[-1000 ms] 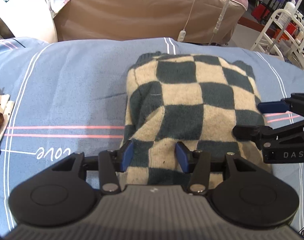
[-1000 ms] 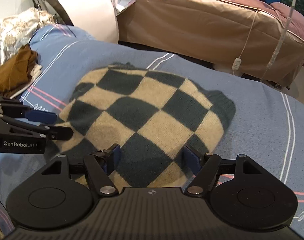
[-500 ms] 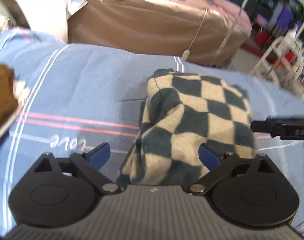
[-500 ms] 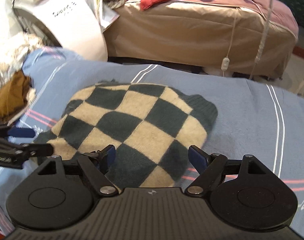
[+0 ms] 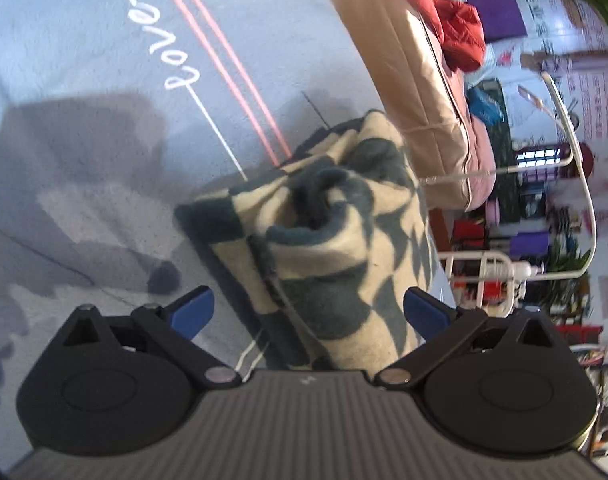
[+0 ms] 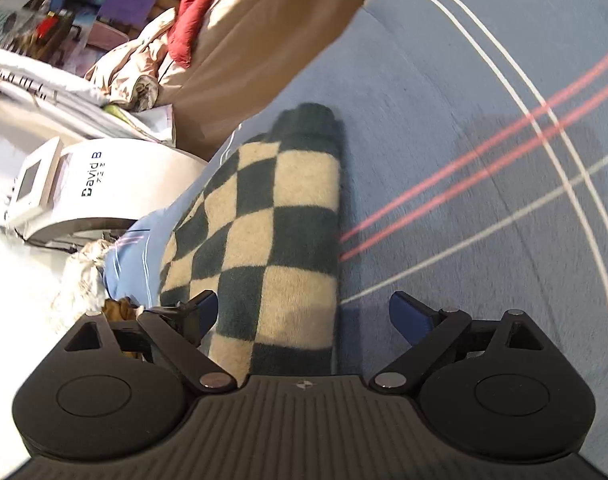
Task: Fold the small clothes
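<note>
A folded cream and dark green checked sweater lies on the blue bedsheet. In the left wrist view my left gripper is open, rolled sideways, its jaws straddling the sweater's near folded edge without gripping it. In the right wrist view the sweater runs away from the camera. My right gripper is open and also rolled sideways; one finger is over the sweater's near end, the other over bare sheet.
A tan covered bed with a red garment stands behind. A white "David B" machine sits beside it. A white metal rack stands past the sheet's edge. Brown clothing lies near the left finger.
Both grippers opened wide, letting go of the sweater, and then rolled sharply sideways. The sweater stays folded on the sheet.
</note>
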Demonstrator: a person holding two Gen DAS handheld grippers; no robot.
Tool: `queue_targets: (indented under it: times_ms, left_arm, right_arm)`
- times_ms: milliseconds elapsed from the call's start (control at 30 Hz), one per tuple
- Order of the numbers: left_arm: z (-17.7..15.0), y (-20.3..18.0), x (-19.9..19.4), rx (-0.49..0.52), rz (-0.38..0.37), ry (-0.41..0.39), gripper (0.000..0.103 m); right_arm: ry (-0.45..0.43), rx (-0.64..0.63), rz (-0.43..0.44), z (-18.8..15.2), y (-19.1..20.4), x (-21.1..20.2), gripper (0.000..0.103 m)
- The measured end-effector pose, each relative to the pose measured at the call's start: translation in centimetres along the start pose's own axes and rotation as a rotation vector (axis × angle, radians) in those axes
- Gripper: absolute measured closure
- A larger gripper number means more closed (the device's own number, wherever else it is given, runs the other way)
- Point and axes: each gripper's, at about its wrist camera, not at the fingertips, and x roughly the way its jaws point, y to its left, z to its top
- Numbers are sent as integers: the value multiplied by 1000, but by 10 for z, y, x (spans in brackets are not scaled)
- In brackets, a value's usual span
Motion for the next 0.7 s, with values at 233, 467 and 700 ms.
queue_targets:
  times_ms: [233, 467, 700]
  left_arm:
    - [17, -6, 46, 50, -3, -23, 0]
    - [28, 9, 64, -42, -109, -24, 0]
    - [36, 14, 64, -16, -125, 79, 0]
  right_arm:
    - [20, 93, 31, -7, -12, -5, 0]
    - [20, 102, 40, -5, -24, -10, 0]
    - [9, 108, 13, 4, -30, -3, 0]
